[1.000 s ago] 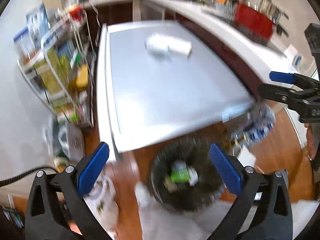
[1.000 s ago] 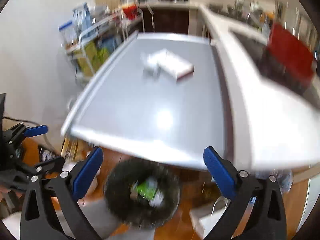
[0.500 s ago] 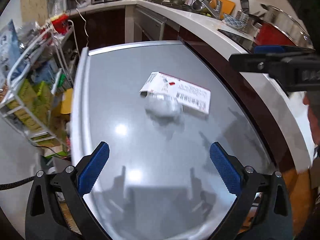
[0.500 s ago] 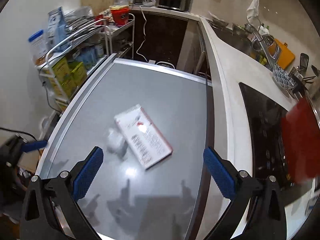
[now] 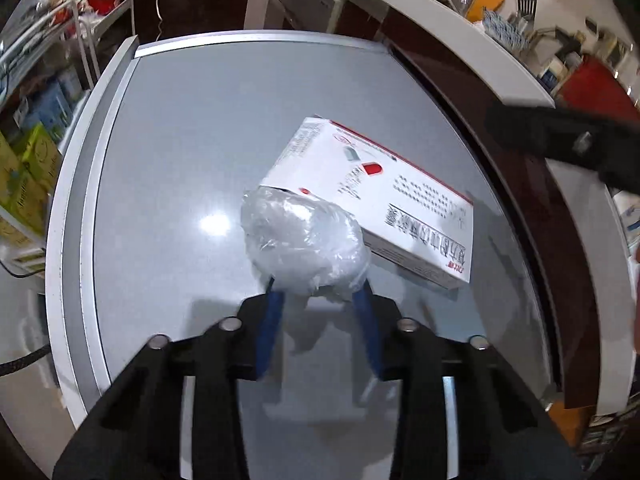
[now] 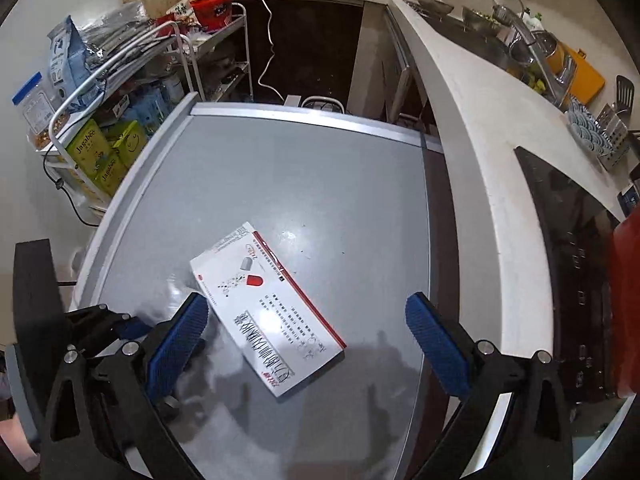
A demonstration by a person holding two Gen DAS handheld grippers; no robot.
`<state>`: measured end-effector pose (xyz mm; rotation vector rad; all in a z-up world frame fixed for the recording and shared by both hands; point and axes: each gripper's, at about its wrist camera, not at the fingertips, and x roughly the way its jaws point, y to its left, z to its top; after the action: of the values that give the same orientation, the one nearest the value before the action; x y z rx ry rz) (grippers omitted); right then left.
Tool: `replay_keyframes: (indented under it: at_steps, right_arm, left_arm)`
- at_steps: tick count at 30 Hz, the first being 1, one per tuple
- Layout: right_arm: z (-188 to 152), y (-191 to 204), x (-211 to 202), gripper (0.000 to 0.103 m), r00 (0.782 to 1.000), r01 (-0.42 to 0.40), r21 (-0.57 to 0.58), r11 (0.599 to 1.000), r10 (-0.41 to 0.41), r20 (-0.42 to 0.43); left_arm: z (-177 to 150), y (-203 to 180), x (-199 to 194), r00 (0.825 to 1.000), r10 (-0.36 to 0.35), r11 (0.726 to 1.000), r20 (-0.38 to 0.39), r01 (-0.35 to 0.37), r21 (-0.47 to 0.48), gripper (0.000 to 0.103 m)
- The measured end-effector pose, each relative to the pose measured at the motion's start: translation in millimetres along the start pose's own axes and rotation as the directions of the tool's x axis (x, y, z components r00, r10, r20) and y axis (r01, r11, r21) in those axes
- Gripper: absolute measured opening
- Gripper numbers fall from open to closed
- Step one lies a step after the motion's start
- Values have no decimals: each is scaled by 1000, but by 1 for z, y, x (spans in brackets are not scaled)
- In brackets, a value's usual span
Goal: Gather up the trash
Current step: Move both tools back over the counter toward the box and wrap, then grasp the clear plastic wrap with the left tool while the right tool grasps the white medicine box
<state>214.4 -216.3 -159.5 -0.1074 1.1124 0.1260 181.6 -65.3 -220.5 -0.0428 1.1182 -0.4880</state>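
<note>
My left gripper is clenched on the crumpled clear plastic wad; both blue pads press its near underside at 6 o'clock. The wad sits on the grey glossy tabletop, touching the near corner of the flat white cardboard medicine box with a red edge, which lies at the wad's 2 o'clock

My right gripper is released, fingers wide, holding nothing. Its left blue pad is at 9 o'clock of the box, just beside its edge; whether they touch I cannot tell. The right pad stands well clear at 3 o'clock. The box lies between these 2 pads, flat on the tabletop
</note>
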Motion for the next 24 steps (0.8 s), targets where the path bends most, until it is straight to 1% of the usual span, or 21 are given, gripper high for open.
replay_keyframes:
  at_steps: [2,4,6,8,11,13,14,15,17,18,19,20,21,22,24]
  right_arm:
    - [1,2,9,98,1000,-22,-16,1000,21,-23]
    - [0,10,22,98,997,-62,-69,996,58,-57]
    - [-1,20,33,98,995,-70,-131,989,59,-85]
    - [-3,30,45,98,992,-72,-190,979,52,-112]
    - [-6,43,58,98,989,-77,-263,962,40,-144]
    - [-7,52,67,97,986,-80,-305,949,31,-163]
    - [-7,54,71,95,984,-83,-316,945,28,-175]
    - [-9,56,75,89,981,-94,-325,941,31,-193]
    - [-11,58,76,87,982,-81,-344,936,16,-189]
    - [-11,58,75,82,982,-82,-345,935,17,-186]
    - [-10,58,73,78,984,-79,-344,936,16,-180]
    - [-9,57,71,69,984,-73,-339,938,13,-176]
    - [-8,54,69,64,983,-85,-317,945,27,-182]
    - [-8,51,66,60,982,-90,-295,951,36,-183]
    - [-13,49,64,58,981,-84,-278,957,30,-193]
  left_arm:
    - [-1,15,-7,1000,-3,1000,12,4,-26,36]
    - [-2,32,-16,1000,-14,999,20,15,-44,36]
    - [-4,44,-22,999,-29,999,13,30,-40,36]
    - [-5,54,-28,1000,-26,999,7,26,-25,36]
    - [-6,62,-33,998,-59,998,-13,59,-8,37]
    - [-1,63,-33,998,-59,998,-17,59,0,56]
    - [0,64,-36,999,-54,999,1,54,6,65]
    - [2,63,-38,998,-60,998,16,59,14,66]
    - [7,60,-39,997,-75,997,19,75,20,69]
    - [10,59,-39,997,-77,997,20,77,20,72]
    - [11,58,-39,997,-76,997,20,76,23,73]
    - [13,57,-37,997,-73,997,18,73,25,73]
    - [14,56,-35,997,-69,997,16,69,26,73]
    - [17,54,-31,998,-61,998,16,60,29,73]
    - [19,50,-26,999,-40,998,8,40,39,73]
